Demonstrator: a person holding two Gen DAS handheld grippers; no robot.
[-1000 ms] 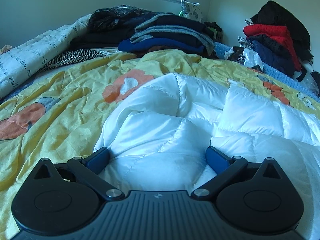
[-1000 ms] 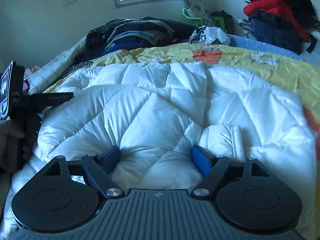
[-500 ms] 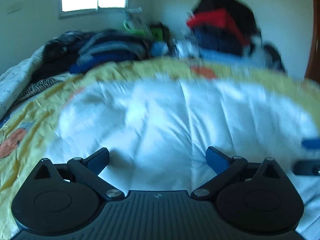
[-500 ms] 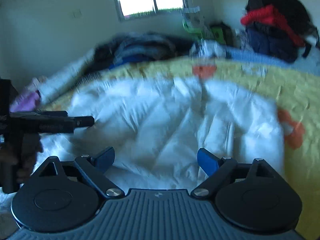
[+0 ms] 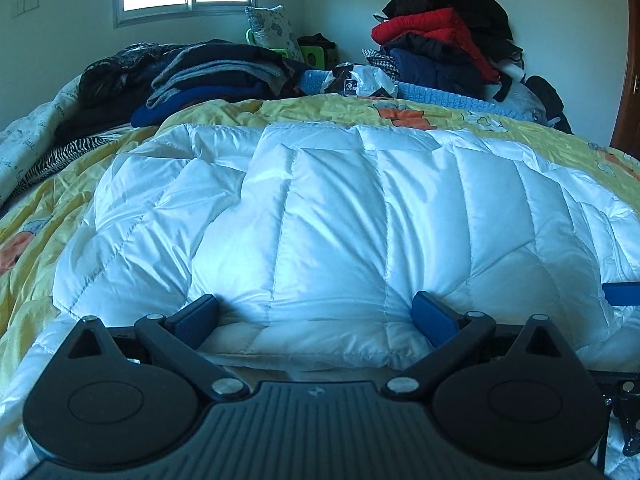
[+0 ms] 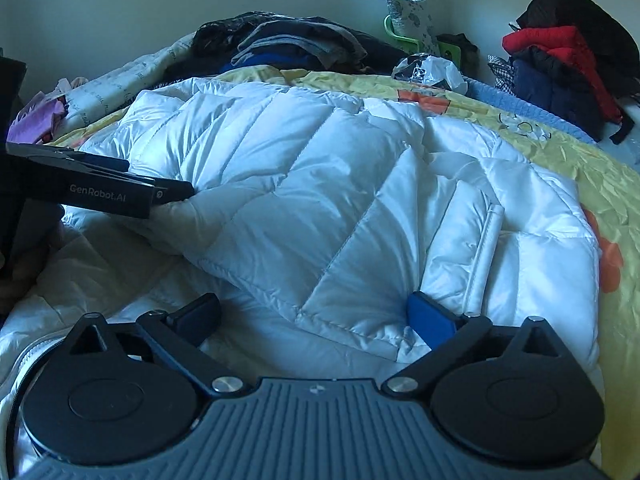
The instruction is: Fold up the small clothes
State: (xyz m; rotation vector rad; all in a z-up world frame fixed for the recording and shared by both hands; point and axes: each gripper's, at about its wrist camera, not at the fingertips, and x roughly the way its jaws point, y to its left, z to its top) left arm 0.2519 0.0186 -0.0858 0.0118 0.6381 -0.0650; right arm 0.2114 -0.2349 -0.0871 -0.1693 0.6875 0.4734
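While the right gripper (image 6: 314, 314) is opening and the left gripper (image 5: 316, 314) gapes empty, the slippery white puffer jacket (image 6: 304, 184) could spring unfolded.

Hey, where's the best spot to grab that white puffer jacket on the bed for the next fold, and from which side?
Probably the white puffer jacket by its ribbed cuff, coming from the near right with the right gripper, whose jaws are opening. The cuff is a thin, firm edge lying flat on top, easier to pinch than the slippery puffed panels.
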